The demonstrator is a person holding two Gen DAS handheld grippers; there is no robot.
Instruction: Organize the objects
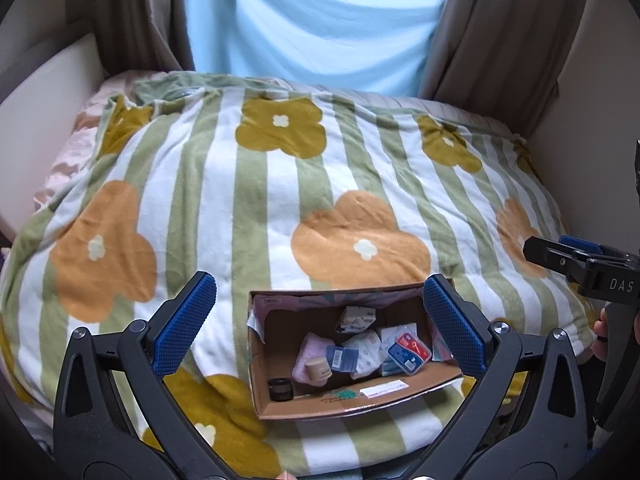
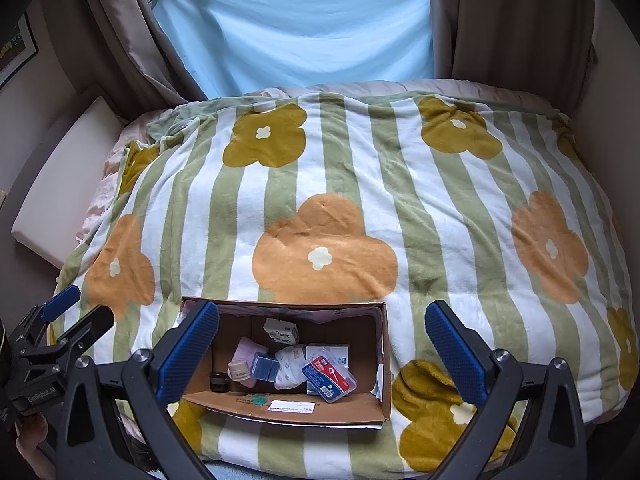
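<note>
An open cardboard box [image 1: 280,404] [image 2: 384,344] sits on the near edge of a bed covered by a green-striped flower blanket [image 1: 280,200] [image 2: 360,168]. Inside lie a pink cloth [image 1: 310,350], a small beige jar [image 1: 317,369] [image 2: 239,370], a dark jar [image 1: 280,389] [image 2: 219,382], a blue packet [image 1: 342,358], a white patterned pouch [image 1: 368,346], a clear case with a red-blue label [image 1: 408,352] [image 2: 329,376] and a small white box [image 1: 356,317] [image 2: 282,330]. My left gripper [image 1: 320,326] hovers open and empty above the box. My right gripper [image 2: 322,354] is also open and empty above it.
A light blue sheet [image 1: 312,20] hangs over the window between brown curtains [image 2: 516,20] behind the bed. A white padded board [image 2: 64,184] leans at the bed's left side. The right gripper shows at the left wrist view's right edge [image 1: 580,264]; the left gripper shows at the right wrist view's left edge [image 2: 64,320].
</note>
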